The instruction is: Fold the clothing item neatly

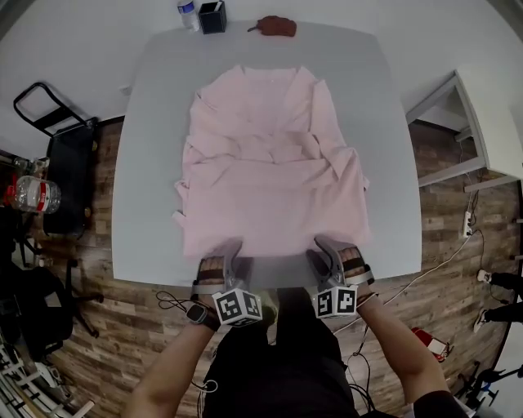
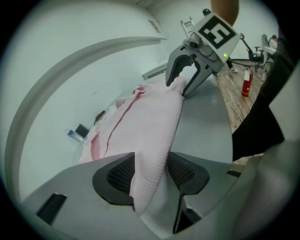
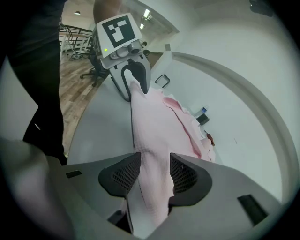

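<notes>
A pink shirt (image 1: 270, 163) lies spread on the grey table (image 1: 147, 122), partly folded, with its near hem at the front edge. My left gripper (image 1: 231, 249) stands at the hem's left part. In the left gripper view the hem (image 2: 150, 159) hangs between wide jaws (image 2: 150, 176); it rests against one pad and leaves a gap to the other. My right gripper (image 1: 327, 247) stands at the hem's right part. In the right gripper view a bunched fold (image 3: 152, 173) fills the space between its wide-set jaws (image 3: 154, 176). Each gripper shows in the other's view, the right gripper (image 2: 187, 77) and the left gripper (image 3: 136, 82).
At the table's far edge stand a small bottle (image 1: 188, 12), a black holder (image 1: 212, 16) and a reddish-brown pouch (image 1: 278, 26). A black trolley (image 1: 57, 163) with a clear bottle (image 1: 33, 194) is at the left, a white shelf unit (image 1: 482, 122) at the right.
</notes>
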